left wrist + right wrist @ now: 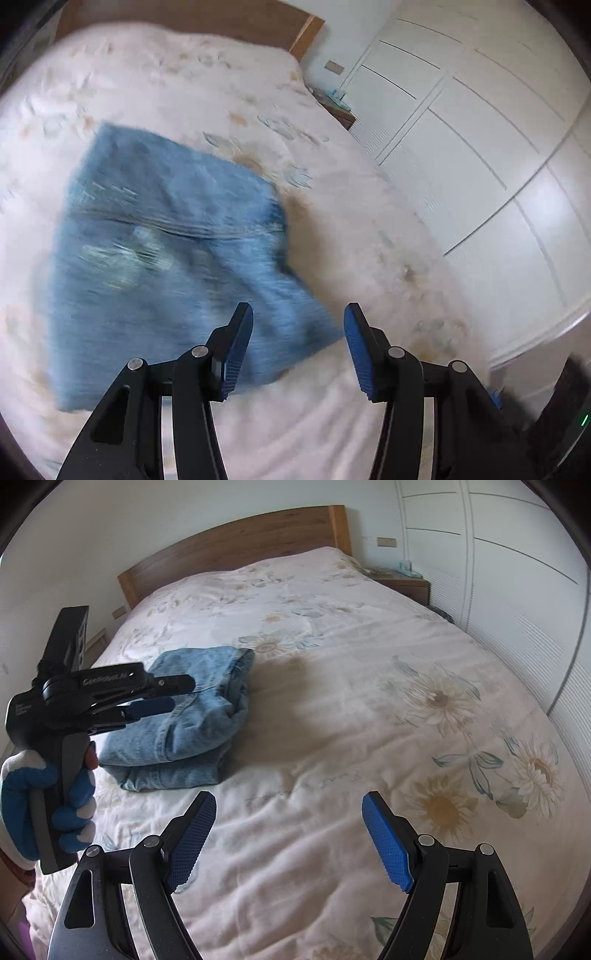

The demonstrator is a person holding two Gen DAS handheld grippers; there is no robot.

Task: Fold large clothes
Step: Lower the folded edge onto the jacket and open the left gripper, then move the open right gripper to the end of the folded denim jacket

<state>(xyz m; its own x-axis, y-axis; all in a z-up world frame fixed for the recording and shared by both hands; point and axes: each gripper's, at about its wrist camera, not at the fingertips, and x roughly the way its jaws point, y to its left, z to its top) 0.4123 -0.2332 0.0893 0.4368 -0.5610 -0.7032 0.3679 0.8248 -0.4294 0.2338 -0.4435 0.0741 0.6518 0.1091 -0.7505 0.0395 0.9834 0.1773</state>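
Note:
A folded pair of light blue jeans (166,221) lies in a compact stack on the flowered bed cover (369,229). The left wrist view is blurred by motion. My left gripper (298,308) hovers above the near right corner of the stack, jaws apart, with nothing pinched between the blue pads. The right wrist view shows the jeans (195,716) at the left, and the left gripper (181,693) held over them by a gloved hand (70,794). My right gripper (289,797) stands wide open over bare bed cover (369,672), to the right of the jeans.
A wooden headboard (236,542) closes the far end of the bed. White wardrobe doors (517,590) run along the right side, with a small nightstand (410,583) in the corner beside them. The bed's right edge drops off toward the wardrobe (480,147).

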